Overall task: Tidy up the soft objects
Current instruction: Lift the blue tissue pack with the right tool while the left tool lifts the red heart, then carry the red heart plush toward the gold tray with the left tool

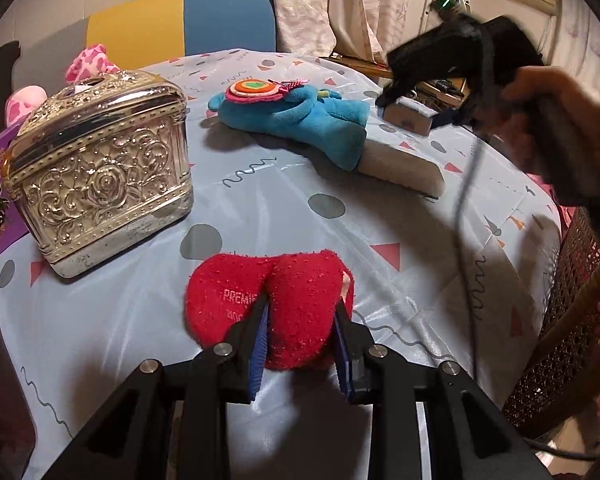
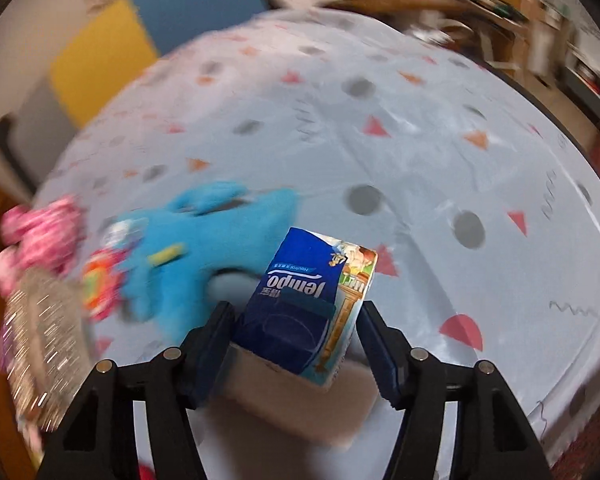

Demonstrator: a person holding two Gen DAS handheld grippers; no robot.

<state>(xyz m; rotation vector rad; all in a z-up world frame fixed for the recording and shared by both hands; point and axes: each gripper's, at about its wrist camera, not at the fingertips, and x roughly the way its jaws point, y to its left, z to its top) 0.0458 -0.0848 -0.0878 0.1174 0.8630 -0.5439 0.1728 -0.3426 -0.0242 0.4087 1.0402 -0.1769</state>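
Observation:
My left gripper is shut on a red fuzzy sock bundle low over the tablecloth. A blue plush toy with a round orange-pink patch lies mid-table, partly on a beige pad. My right gripper is shut on a blue Tempo tissue pack, held above the table; this view is motion-blurred. In the left wrist view the right gripper shows at far right with the pack under it. The blue plush toy lies left of the pack.
An ornate silver box stands at left, also blurred in the right wrist view. Pink spotted plush lies behind it. A yellow-blue chair is beyond the table; a wicker chair at right. A black cable hangs.

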